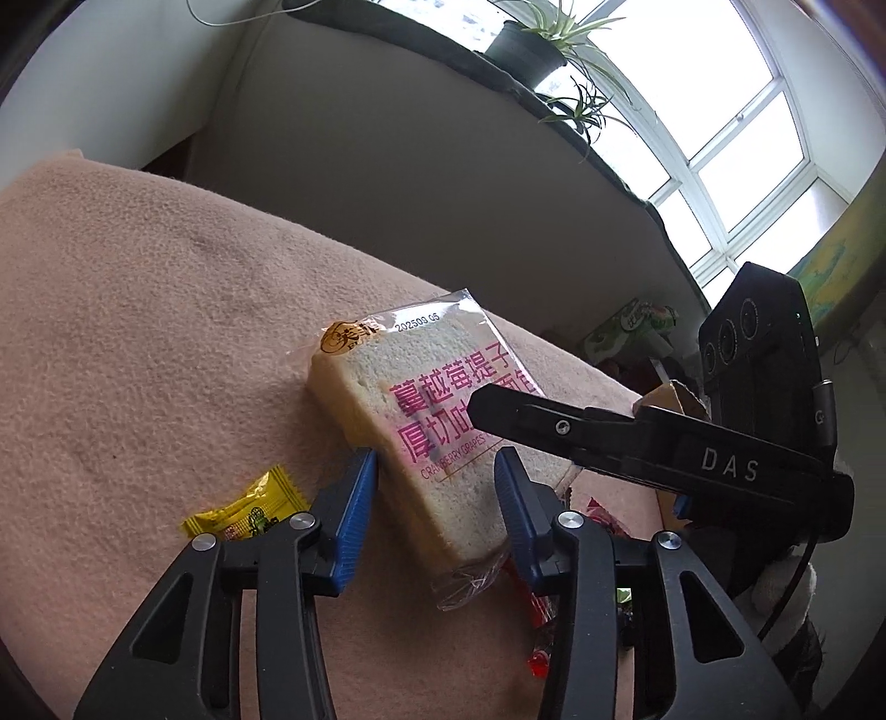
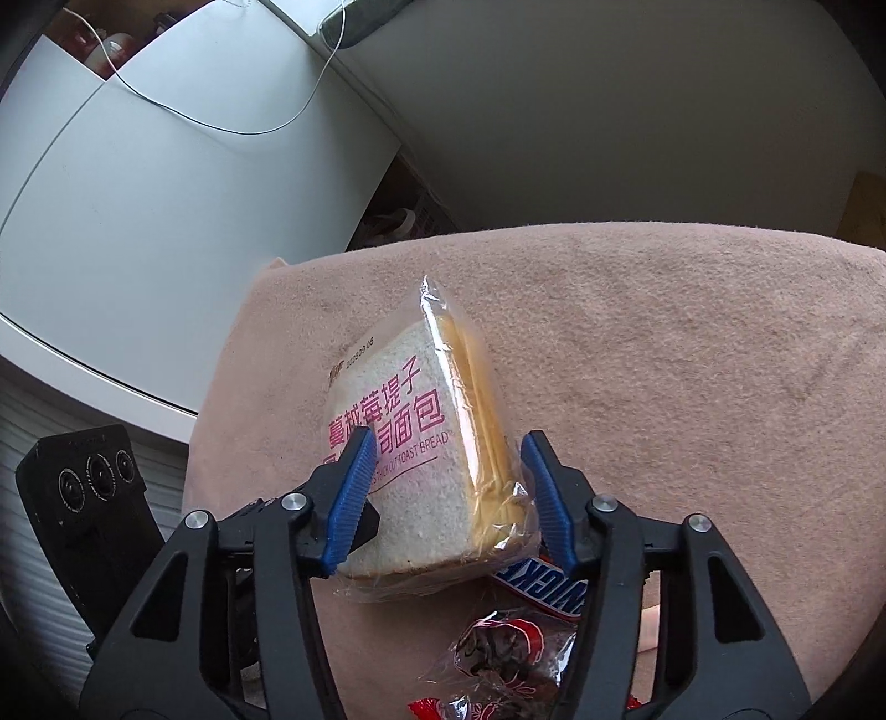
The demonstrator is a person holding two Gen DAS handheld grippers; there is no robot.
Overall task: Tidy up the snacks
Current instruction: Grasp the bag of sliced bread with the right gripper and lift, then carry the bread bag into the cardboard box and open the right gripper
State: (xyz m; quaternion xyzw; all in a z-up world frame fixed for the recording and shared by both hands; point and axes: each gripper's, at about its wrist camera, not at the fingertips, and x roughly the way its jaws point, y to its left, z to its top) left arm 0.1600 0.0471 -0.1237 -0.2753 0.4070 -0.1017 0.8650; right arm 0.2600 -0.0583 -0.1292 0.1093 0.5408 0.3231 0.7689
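Broadly, a pink fleece blanket point(image 1: 138, 310) covers the work surface, with a pale wall and a windowsill of potted plants point(image 1: 531, 44) behind in the left wrist view.

Largest snack: a wrapped slice of cranberry toast bread point(image 1: 421, 421), tilted up off the blanket, one end raised. Both tools are at it from opposite sides.

Left gripper point(image 1: 434, 487): jaws part-way in, straddling the slice. The left blue pad point(image 1: 354, 520) sits against the crust edge; the other pad stands at the wrapper's far side, and firm contact there cannot be confirmed.

Right gripper point(image 2: 448, 482): jaws likewise astride the slice. One pad overlaps the printed face, while the other touches only loose film by the crust (a gap shows to the bread itself). Whether it truly clamps cannot be told.

Smaller items: a Snickers bar point(image 2: 545, 587) lies just under the bread's near corner; a clear packet with a red print point(image 2: 498, 653) sits nearer the camera; a small yellow sachet point(image 1: 249, 509) lies beside the left gripper on the blanket.

Step in hand, as judged: securing the bread for a move. Next move calls for one gripper to take a settled hold, gentle enough not to crush the slice, and for the other to let go before lifting clear of the Snickers bar.
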